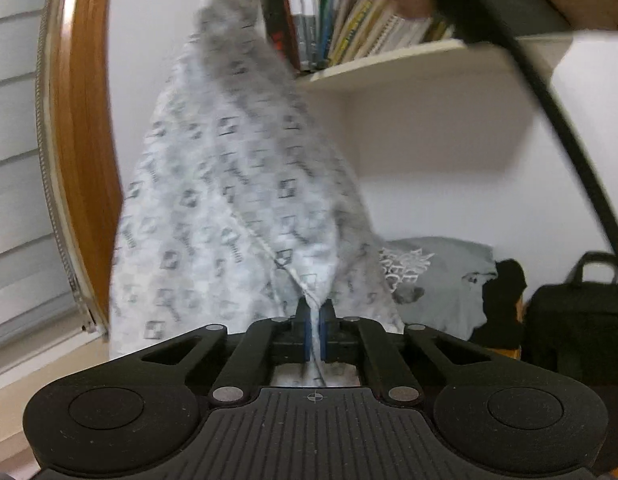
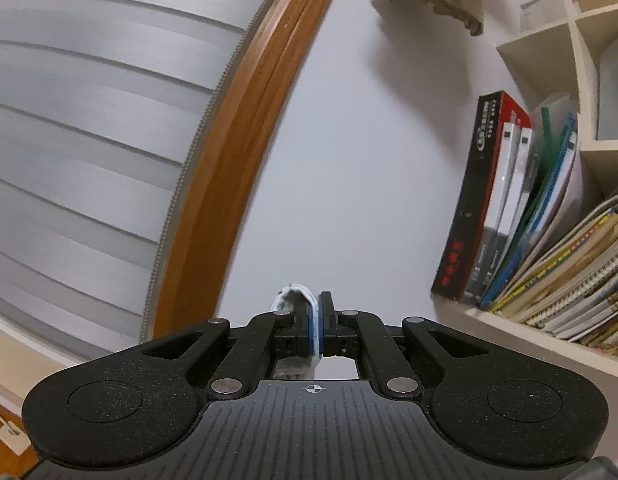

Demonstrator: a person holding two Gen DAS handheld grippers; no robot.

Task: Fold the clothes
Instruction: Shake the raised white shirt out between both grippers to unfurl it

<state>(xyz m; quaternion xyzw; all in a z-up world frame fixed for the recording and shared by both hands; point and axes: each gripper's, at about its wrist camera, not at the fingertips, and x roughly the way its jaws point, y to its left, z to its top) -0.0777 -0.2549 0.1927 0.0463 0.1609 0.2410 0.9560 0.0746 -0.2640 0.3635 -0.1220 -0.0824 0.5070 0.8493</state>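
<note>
Garment first: pale grey-white cotton cloth w/ small dark square print [image 1: 237, 184] hangs in the air as a long drape, top end up by the bookshelf, bottom end down near the camera. Left tongs [image 1: 316, 326] are clamped narrow on a seamed lower edge, blue pads pinching fabric between them. Right tongs [image 2: 317, 326] likewise nearly closed on a small white hem bit poking out above the pads; in the left wrist view the cloth's upper end runs into a blurred dark shape at the top edge, prob. that same tool. Likely reason for the two-point hold: stretch the piece out in the air so it hangs flat before laying it down for a fold. Grey printed t-shirt [image 1: 437, 280] lies crumpled behind, beside a black bag [image 1: 581, 328]. Cream wall shelf w/ books [image 2: 521, 216] is off to the right, well apart from the right tongs.
</note>
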